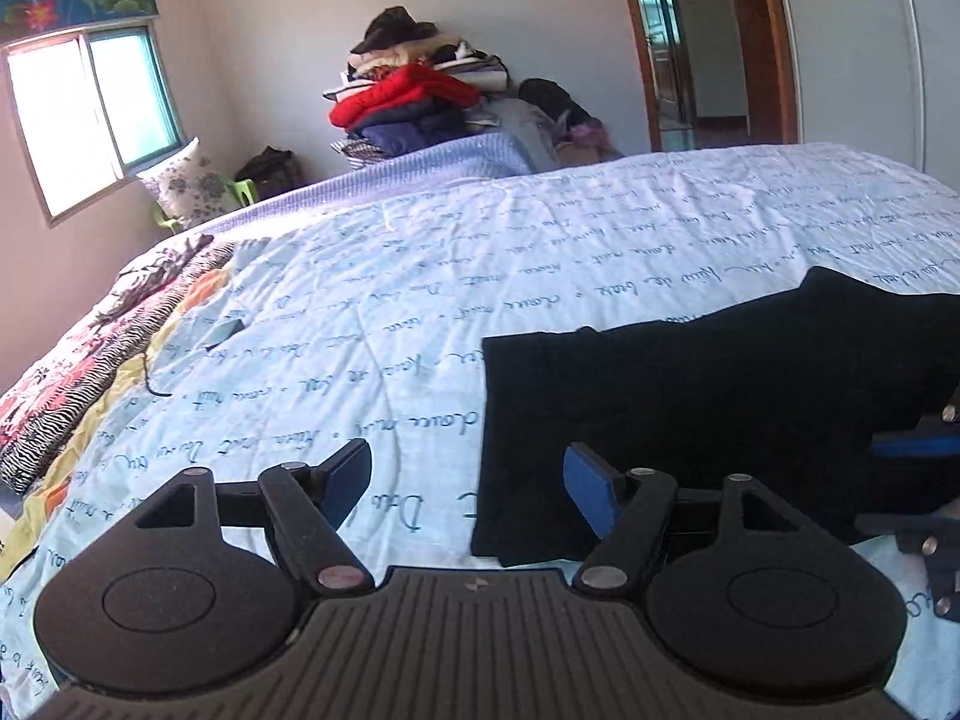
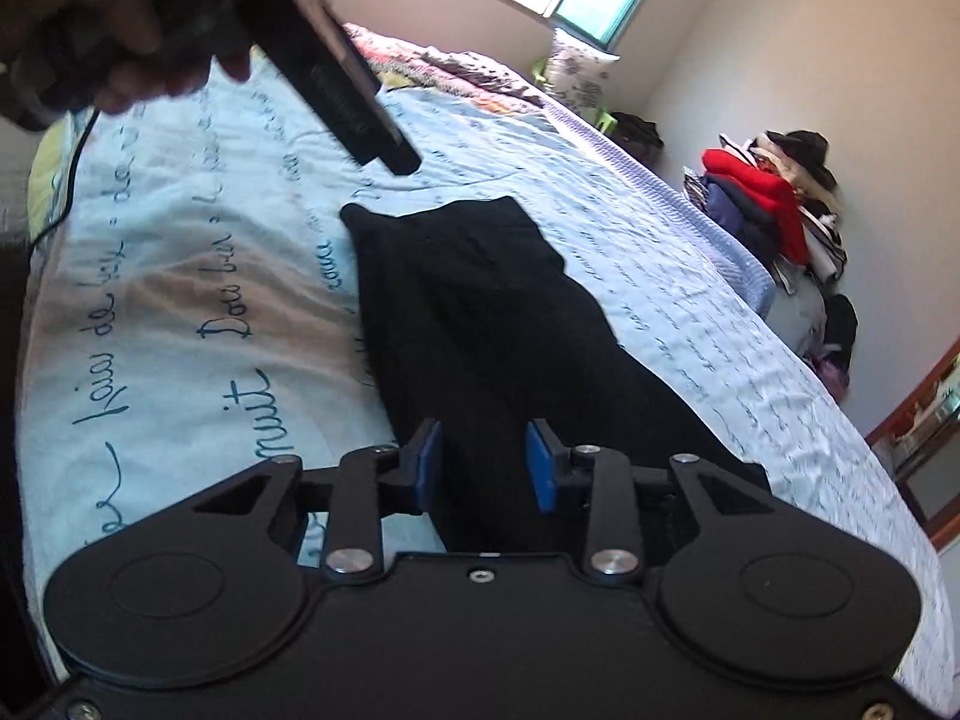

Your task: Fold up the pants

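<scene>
A bedroom with pale walls holds a wide bed (image 1: 540, 252) covered by a light blue quilt printed with lines of handwriting. In the left wrist view, going left to right: a window (image 1: 90, 114) lets in bright light, a flowered pillow (image 1: 189, 183) leans below it on a green chair, and a striped, flowered blanket (image 1: 90, 360) lies along the bed's left edge. A small dark object (image 1: 228, 333) and a thin cable (image 1: 153, 372) rest on the quilt near that blanket. Beyond the far edge of the bed stands a pile of clothes (image 1: 414, 102) with a red jacket in it, and further right a wooden door frame (image 1: 768, 42).

No boxes or baskets show.

The pants (image 1: 720, 408), black and folded into a rough block, lie flat on the quilt close to the bed's near edge, on the right of this view. Much bare quilt stretches to their left and behind them.

The left gripper (image 1: 468, 483) hangs above the quilt with its fingers spread wide and nothing between them; the pants' left edge lies below its right finger.

The right gripper (image 2: 483, 465) hovers over the pants with its fingers partly parted, pads clear of the cloth. A hand (image 2: 114, 36) holds the other tool at upper left.
</scene>
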The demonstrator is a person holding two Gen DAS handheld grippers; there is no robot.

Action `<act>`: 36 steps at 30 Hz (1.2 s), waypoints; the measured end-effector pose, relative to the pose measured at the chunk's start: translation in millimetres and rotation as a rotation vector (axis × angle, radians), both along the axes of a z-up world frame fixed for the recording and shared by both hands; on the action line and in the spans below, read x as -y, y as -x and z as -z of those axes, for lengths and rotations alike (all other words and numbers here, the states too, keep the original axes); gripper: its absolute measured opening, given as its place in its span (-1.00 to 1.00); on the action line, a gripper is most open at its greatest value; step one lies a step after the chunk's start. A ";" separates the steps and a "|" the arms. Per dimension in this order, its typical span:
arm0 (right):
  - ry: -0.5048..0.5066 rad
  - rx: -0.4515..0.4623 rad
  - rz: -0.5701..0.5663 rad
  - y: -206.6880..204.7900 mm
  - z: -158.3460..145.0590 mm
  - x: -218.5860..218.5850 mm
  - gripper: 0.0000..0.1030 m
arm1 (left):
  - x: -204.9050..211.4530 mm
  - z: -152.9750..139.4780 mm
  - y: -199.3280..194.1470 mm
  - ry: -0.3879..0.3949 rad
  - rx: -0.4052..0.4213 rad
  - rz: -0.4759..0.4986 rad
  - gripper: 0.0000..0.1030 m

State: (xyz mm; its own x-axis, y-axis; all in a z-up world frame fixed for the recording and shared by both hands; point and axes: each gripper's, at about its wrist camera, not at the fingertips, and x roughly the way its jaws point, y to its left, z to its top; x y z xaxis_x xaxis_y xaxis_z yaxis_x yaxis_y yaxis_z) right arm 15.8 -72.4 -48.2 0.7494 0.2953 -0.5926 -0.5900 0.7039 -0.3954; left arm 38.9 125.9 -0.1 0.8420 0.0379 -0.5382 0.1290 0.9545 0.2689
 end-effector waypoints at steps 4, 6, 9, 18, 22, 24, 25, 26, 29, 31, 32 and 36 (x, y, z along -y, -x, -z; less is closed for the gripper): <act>0.082 -0.014 -0.013 4.1 8.8 -8.7 -0.40 | -5.8 3.2 2.2 -0.023 0.016 0.014 0.53; 0.099 -0.022 -0.009 1.8 13.4 -13.9 -0.68 | -0.3 8.5 -3.9 -0.019 0.010 0.018 0.53; 0.055 -0.040 0.021 -1.2 12.0 -14.0 -0.77 | 4.1 11.5 -7.0 0.000 0.010 0.017 0.53; -0.098 -0.107 0.053 5.1 12.5 -14.4 -0.72 | 50.2 6.0 -15.1 0.036 0.019 0.108 0.55; -0.339 -0.194 0.101 7.1 -31.1 50.8 0.29 | 82.2 12.7 -15.2 0.032 0.009 0.196 0.61; -0.317 -0.189 0.180 -8.4 -42.3 84.5 0.62 | 100.4 16.8 -16.6 0.040 0.003 0.236 0.63; -0.276 -0.135 0.247 -19.5 -43.7 101.7 0.67 | 111.9 20.5 -17.4 0.047 -0.004 0.256 0.63; -0.245 -0.103 0.326 -33.1 -42.1 116.8 0.68 | 123.0 23.8 -17.8 0.051 -0.013 0.273 0.63; -0.357 -0.168 0.380 -83.8 -31.5 170.5 0.33 | 156.3 37.2 -18.5 0.042 -0.045 0.333 0.65; -0.480 -0.261 0.418 -118.5 -20.8 196.1 0.12 | 175.6 49.3 -18.3 0.006 -0.066 0.357 0.65; -0.518 -0.284 0.412 -131.3 -15.3 201.5 0.12 | 183.0 54.9 -17.3 -0.015 -0.064 0.366 0.65; -0.550 -0.359 0.372 -172.7 5.2 195.9 -0.27 | 193.6 72.4 -18.3 -0.065 -0.061 0.378 0.65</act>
State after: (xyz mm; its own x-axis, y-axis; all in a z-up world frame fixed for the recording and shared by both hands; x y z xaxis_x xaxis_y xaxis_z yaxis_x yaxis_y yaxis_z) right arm 188.4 -268.3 -53.4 0.6463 0.3842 -0.6593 -0.3015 0.9223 0.2419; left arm 57.2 -67.8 -72.6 0.7694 -0.2330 -0.5947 0.4861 0.8177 0.3085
